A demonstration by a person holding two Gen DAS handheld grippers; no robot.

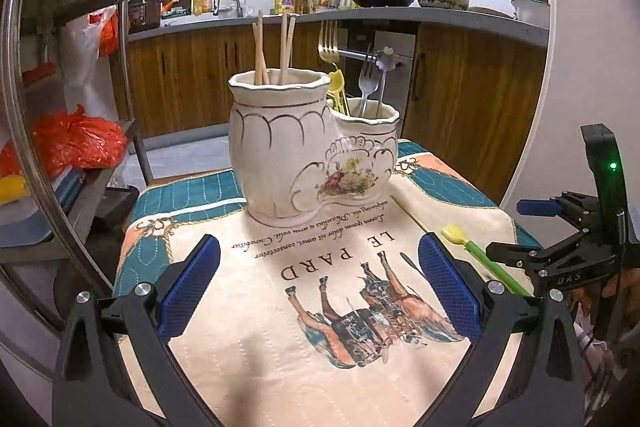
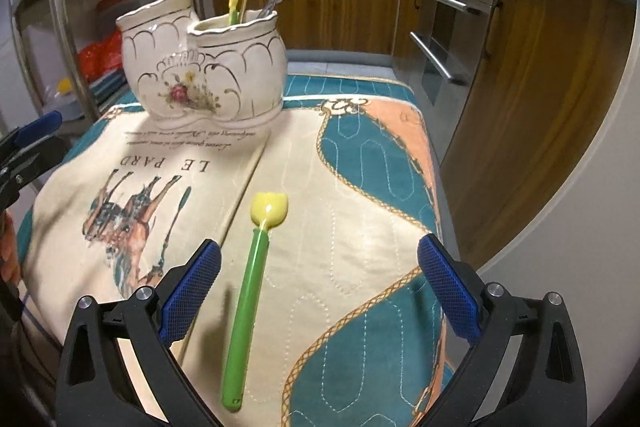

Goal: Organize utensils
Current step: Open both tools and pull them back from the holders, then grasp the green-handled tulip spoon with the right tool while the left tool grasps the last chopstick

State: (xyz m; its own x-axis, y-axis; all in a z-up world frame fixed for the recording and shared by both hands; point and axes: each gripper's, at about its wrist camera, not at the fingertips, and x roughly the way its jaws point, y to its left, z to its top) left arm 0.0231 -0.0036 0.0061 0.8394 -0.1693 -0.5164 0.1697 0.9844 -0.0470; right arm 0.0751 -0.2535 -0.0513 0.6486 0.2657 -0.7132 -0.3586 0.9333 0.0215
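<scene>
A white ceramic double holder (image 1: 304, 151) with a flower print stands on the printed cloth (image 1: 280, 339). Its tall cup holds wooden chopsticks (image 1: 272, 47); its low cup holds a gold fork (image 1: 328, 41), silver forks (image 1: 366, 87) and a yellow utensil (image 1: 338, 89). A green-handled spoon with a yellow bowl (image 2: 250, 291) lies on the cloth (image 2: 360, 267). A single chopstick (image 2: 240, 195) lies beside it. My right gripper (image 2: 318, 291) is open and empty, with the spoon handle between its fingers. My left gripper (image 1: 318, 287) is open and empty in front of the holder (image 2: 200, 67).
A metal shelf rack (image 1: 60, 67) with red bags stands to the left. Wooden kitchen cabinets (image 1: 472, 99) and a countertop with pots are behind. The table's right edge (image 2: 436, 187) drops off next to an oven (image 2: 444, 39).
</scene>
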